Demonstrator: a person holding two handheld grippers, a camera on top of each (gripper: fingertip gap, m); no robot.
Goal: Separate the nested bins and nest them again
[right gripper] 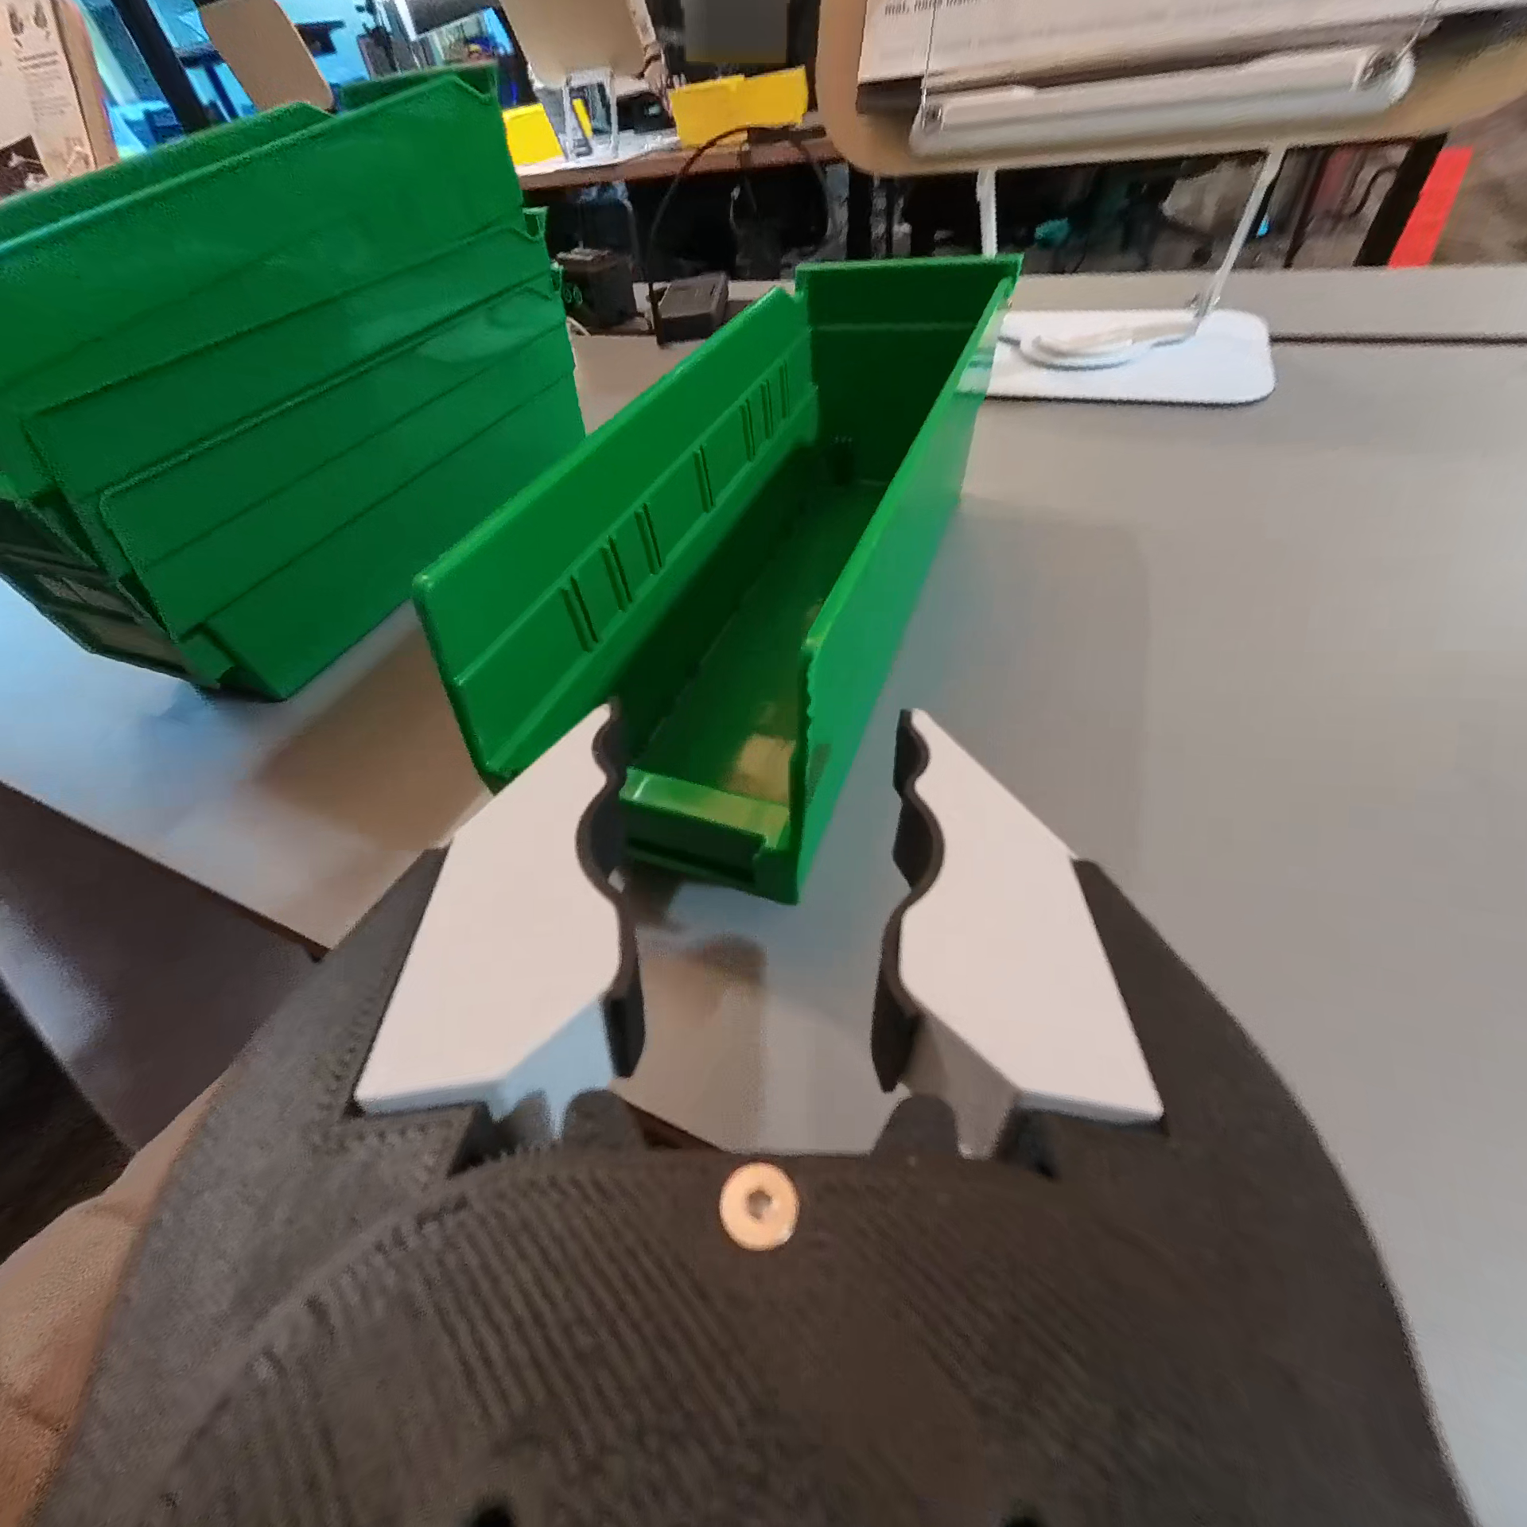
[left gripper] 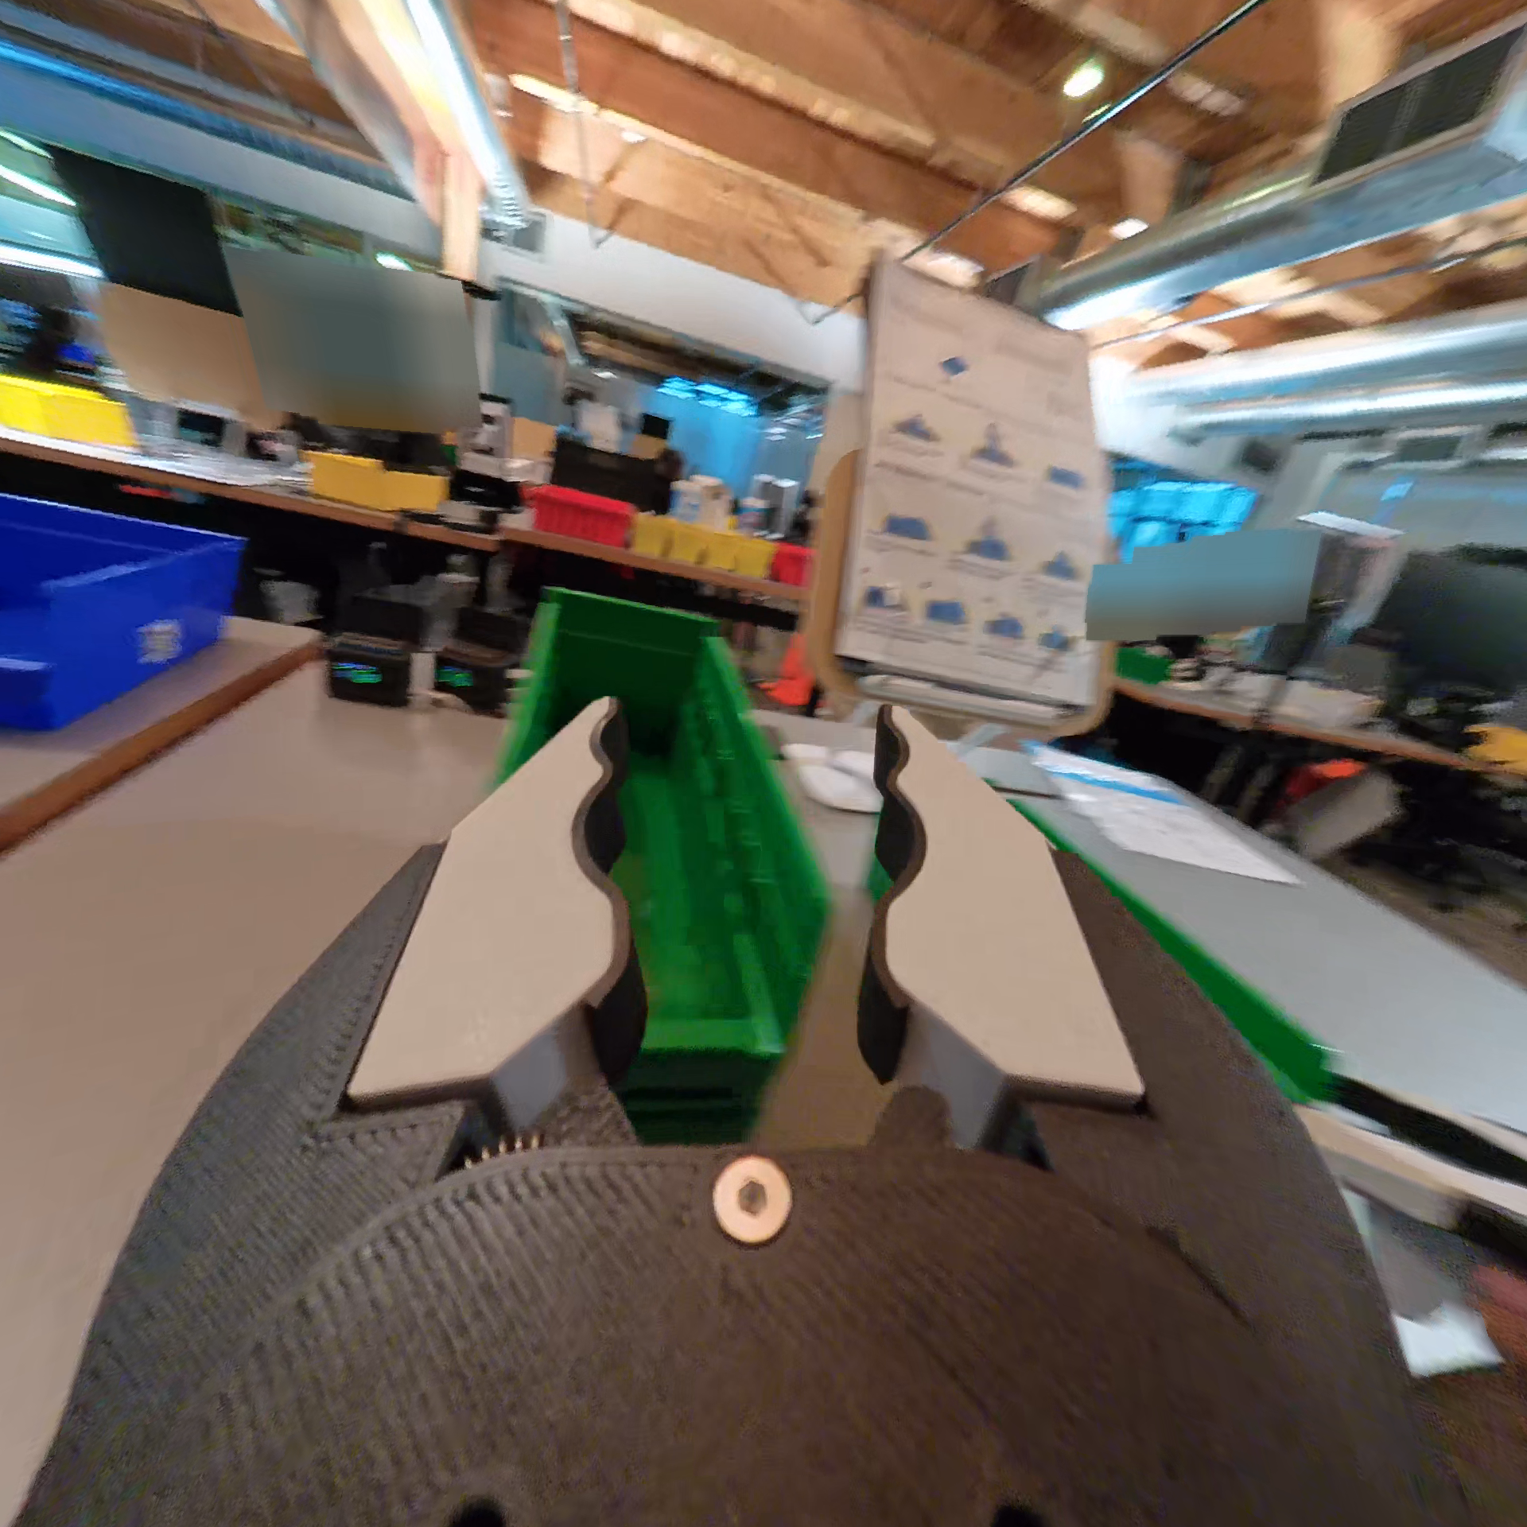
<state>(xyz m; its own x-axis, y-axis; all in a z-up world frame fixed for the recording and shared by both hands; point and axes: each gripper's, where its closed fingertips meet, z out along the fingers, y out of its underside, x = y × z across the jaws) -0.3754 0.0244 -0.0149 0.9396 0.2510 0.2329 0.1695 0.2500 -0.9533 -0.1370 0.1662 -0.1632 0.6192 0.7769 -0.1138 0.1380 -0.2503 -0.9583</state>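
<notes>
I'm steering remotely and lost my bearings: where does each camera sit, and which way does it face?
Left wrist view: sits on the left tool, low over the table, facing level along a narrow green bin into the workshop; its open fingers show.
Right wrist view: sits on the right tool, tilted down at a single green bin, nested green bins to the left; open fingers and a bit of hand show.
Shared: the grey table, green bins, and a board on a stand.

a workshop or lab: exposed wooden ceiling beams (left gripper: 744, 165), silver ducts (left gripper: 1322, 363), long tables with coloured storage bins (left gripper: 380, 479).
</notes>
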